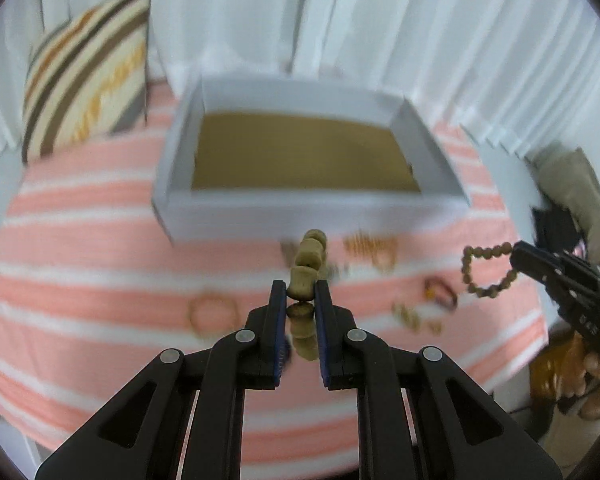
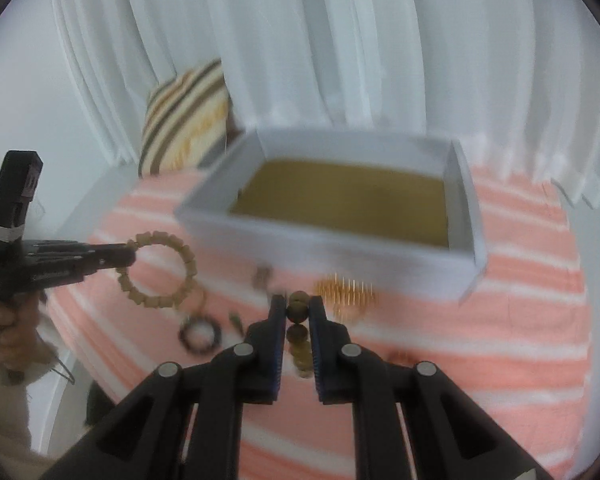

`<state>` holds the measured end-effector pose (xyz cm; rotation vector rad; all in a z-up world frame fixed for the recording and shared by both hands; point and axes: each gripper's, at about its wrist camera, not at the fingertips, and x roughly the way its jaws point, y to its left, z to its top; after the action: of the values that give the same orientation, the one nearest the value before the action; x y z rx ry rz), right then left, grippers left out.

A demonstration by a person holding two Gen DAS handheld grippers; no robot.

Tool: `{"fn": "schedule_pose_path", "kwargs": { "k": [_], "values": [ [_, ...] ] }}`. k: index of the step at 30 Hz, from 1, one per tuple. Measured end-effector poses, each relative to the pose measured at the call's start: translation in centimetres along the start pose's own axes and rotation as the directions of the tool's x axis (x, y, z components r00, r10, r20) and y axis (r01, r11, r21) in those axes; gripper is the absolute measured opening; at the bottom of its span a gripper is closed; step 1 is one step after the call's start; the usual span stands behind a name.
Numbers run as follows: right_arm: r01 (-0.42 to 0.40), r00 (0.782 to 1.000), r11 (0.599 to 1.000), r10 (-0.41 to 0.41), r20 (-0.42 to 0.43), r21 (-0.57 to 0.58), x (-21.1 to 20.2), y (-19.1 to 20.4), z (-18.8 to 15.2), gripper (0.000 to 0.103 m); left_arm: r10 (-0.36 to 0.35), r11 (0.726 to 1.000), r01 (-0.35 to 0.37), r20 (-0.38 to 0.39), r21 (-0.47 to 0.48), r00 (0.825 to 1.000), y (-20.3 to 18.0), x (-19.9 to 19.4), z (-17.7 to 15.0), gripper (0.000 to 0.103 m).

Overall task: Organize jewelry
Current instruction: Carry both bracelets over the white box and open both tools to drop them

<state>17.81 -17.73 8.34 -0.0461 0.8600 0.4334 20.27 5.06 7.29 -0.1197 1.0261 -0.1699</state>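
Between both jaws: unlabelled beaded bracelets (image 1: 305,276).

I see the box (image 1: 300,216) resting on the cloth (image 1: 80,240), with the cushion (image 1: 84,76) behind it to the left and curtains (image 2: 300,40) at the back. Loose jewelry (image 1: 372,248) lies on the cloth in front of the box. My left gripper (image 1: 301,292) holds a bracelet (image 1: 306,280) above the cloth, left of my right gripper (image 2: 299,308), which holds a beaded ring (image 2: 298,308).
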Motion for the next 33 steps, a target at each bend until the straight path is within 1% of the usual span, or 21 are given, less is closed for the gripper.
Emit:
{"fn": "schedule_pose_path", "kwargs": {
  "k": [3, 5, 8, 9, 13, 15, 18, 19, 20, 21, 22, 23, 26, 30, 31, 33],
  "values": [
    [0.015, 0.999, 1.0, -0.015, 0.04, -0.002, 1.0, -0.1, 3.8, 0.012, -0.008, 1.0, 0.008, 0.009, -0.006, 1.0, 0.2, 1.4, 3.9, 0.012],
    [0.017, 0.999, 1.0, -0.017, 0.052, 0.002, 2.2, -0.5, 5.8, 0.012, 0.002, 1.0, -0.001, 0.002, -0.017, 1.0, 0.5, 2.8, 5.5, 0.012],
    [0.014, 0.999, 0.999, -0.016, 0.046, 0.034, 5.2, -1.7, 8.5, 0.012, 0.015, 0.999, -0.016, -0.021, -0.03, 1.0, 0.7, 5.8, 7.6, 0.012],
    [0.01, 0.999, 0.999, -0.012, 0.037, 0.045, 6.1, -2.1, 8.9, 0.012, 0.019, 0.999, -0.02, -0.036, -0.033, 0.999, 0.8, 7.1, 8.2, 0.012],
    [0.005, 0.999, 0.995, -0.002, -0.034, 0.102, 11.8, -4.4, 10.1, 0.012, 0.035, 0.999, -0.038, -0.095, -0.035, 0.995, 0.6, 11.7, 9.2, 0.012],
    [0.007, 0.997, 0.992, 0.003, -0.079, 0.129, 14.5, -5.3, 9.9, 0.012, 0.049, 0.998, -0.053, -0.12, -0.033, 0.992, 0.6, 13.7, 9.5, 0.012],
    [0.006, 0.991, 0.988, 0.015, -0.132, 0.156, 17.9, -6.3, 9.2, 0.014, 0.051, 0.998, -0.056, -0.148, -0.032, 0.988, 0.4, 15.9, 9.6, 0.015],
    [0.008, 0.989, 0.986, 0.017, -0.145, 0.165, 18.6, -6.7, 8.9, 0.026, 0.059, 0.997, -0.065, -0.158, -0.033, 0.986, 0.3, 16.5, 9.6, 0.021],
    [0.019, 0.988, 0.983, 0.009, -0.155, 0.18, 19.1, -7.0, 8.6, 0.042, 0.064, 0.997, -0.07, -0.166, -0.034, 0.984, 0.3, 17.0, 9.5, 0.036],
    [0.024, 0.988, 0.979, 0.008, -0.153, 0.203, 19.2, -7.5, 8.3, 0.044, 0.064, 0.997, -0.071, -0.167, -0.036, 0.984, 0.4, 17.1, 9.3, 0.045],
    [0.022, 0.989, 0.976, 0.011, -0.147, 0.219, 19.2, -7.7, 8.0, 0.045, 0.063, 0.997, -0.069, -0.158, -0.036, 0.985, 0.4, 17.1, 9.1, 0.06],
    [0.022, 0.99, 0.973, 0.011, -0.141, 0.231, 19.0, -7.9, 7.7, 0.045, 0.069, 0.997, -0.074, -0.143, -0.029, 0.987, 0.4, 16.9, 8.7, 0.064],
    [0.046, 0.992, 0.976, -0.019, -0.127, 0.213, 17.7, -7.9, 6.8, 0.045, 0.102, 0.995, -0.102, -0.118, 0.003, 0.988, 0.2, 16.1, 7.8, 0.065],
    [0.048, 0.994, 0.982, -0.029, -0.104, 0.182, 15.5, -7.3, 5.7, 0.045, 0.099, 0.995, -0.098, -0.087, 0.018, 0.991, -0.1, 13.8, 5.5, 0.069],
    [0.05, 0.995, 0.984, -0.034, -0.097, 0.169, 14.7, -6.9, 5.2, 0.046, 0.101, 0.995, -0.1, -0.082, 0.02, 0.991, 0.0, 13.4, 5.1, 0.07],
    [0.052, 0.995, 0.987, -0.04, -0.087, 0.149, 13.0, -6.1, 3.9, 0.051, 0.103, 0.994, -0.101, -0.078, 0.03, 0.992, -0.1, 11.9, 3.1, 0.072]
  ]
}}
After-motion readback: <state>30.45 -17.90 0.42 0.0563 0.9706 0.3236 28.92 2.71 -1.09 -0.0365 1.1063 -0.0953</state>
